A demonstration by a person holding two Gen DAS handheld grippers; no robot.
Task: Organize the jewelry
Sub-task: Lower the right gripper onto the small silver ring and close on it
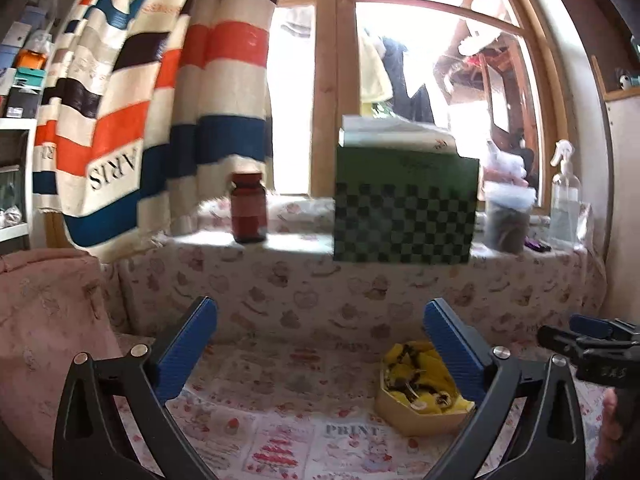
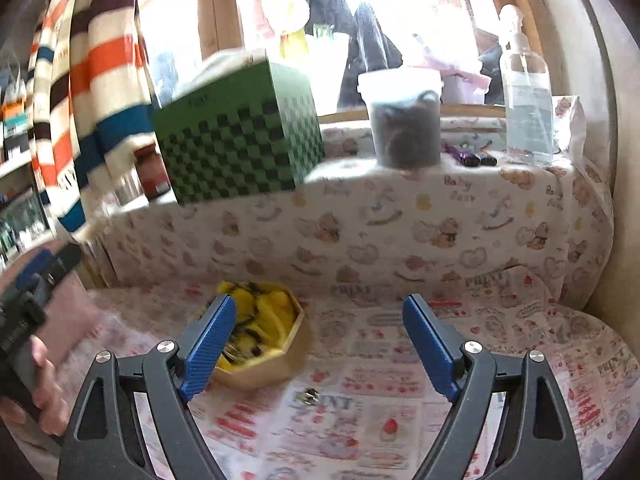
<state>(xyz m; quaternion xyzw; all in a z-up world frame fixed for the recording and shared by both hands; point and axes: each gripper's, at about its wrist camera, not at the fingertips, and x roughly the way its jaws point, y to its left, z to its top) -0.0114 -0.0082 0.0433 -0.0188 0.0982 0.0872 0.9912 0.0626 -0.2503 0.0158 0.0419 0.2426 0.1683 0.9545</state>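
Note:
A tan hexagonal jewelry box (image 1: 416,408) lined with yellow cloth holds several dark and metal pieces. It sits on the printed tablecloth (image 1: 288,432). In the right wrist view the box (image 2: 268,360) lies behind my left finger. A small metal jewelry piece (image 2: 309,396) lies on the cloth just in front of the box. My left gripper (image 1: 320,344) is open and empty, the box by its right finger. My right gripper (image 2: 316,340) is open and empty above the loose piece. The right gripper also shows at the left wrist view's right edge (image 1: 592,344).
On the covered ledge stand a green checkered box (image 1: 406,204), a red jar (image 1: 249,208), a tub with a white lid (image 2: 402,118), a clear spray bottle (image 2: 528,92) and pens (image 2: 472,154). A striped curtain (image 1: 160,100) hangs at left. A pink cushion (image 1: 48,328) lies left.

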